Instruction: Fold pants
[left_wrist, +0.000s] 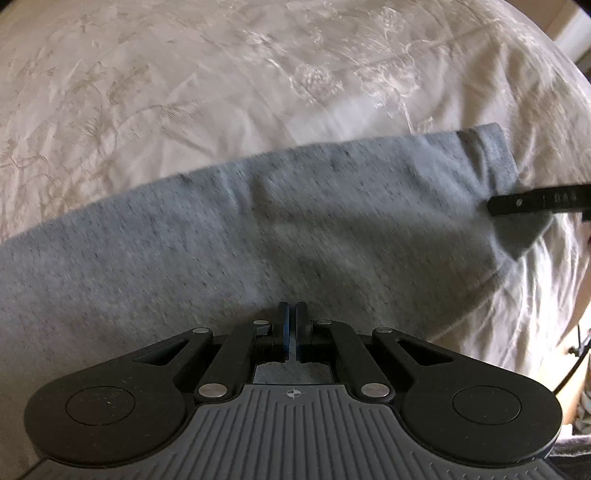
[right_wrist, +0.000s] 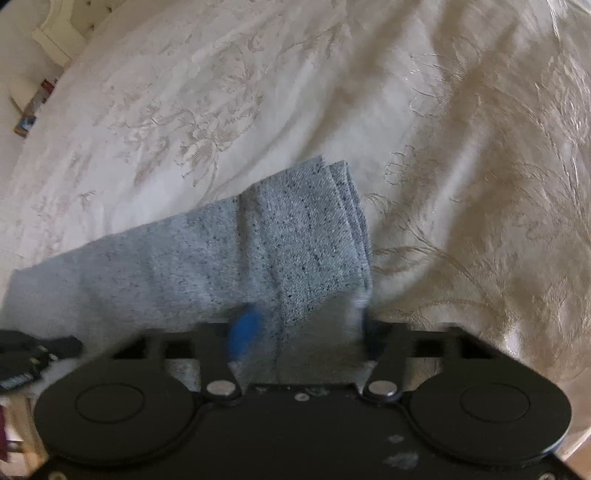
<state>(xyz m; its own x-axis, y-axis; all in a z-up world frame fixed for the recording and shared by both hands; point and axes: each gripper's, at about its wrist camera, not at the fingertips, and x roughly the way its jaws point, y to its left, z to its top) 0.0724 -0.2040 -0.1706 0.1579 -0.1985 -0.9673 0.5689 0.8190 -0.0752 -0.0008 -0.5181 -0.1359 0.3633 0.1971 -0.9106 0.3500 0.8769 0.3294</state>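
Grey knit pants (left_wrist: 258, 229) stretch across the bed from lower left to upper right in the left wrist view. My left gripper (left_wrist: 291, 306) points steeply down at the cloth, its blue pads together, pinching the pants mid-length as far as the blur shows. The hemmed leg end (right_wrist: 314, 229) lies doubled in the right wrist view. My right gripper (right_wrist: 306, 328) is shut on that end, with cloth bunched between its blurred blue pad (right_wrist: 245, 328) and the other finger. Its black finger (left_wrist: 535, 201) shows at the leg end, where a corner of cloth droops. The left gripper (right_wrist: 33, 350) shows at the far left.
A cream bedspread (right_wrist: 221, 110) with embroidered flowers covers the bed under the pants. A white headboard or furniture piece (right_wrist: 55, 37) and small items (right_wrist: 33, 110) stand past the bed's upper left edge. Wooden floor and a cable (left_wrist: 576, 350) lie beyond the bed's right edge.
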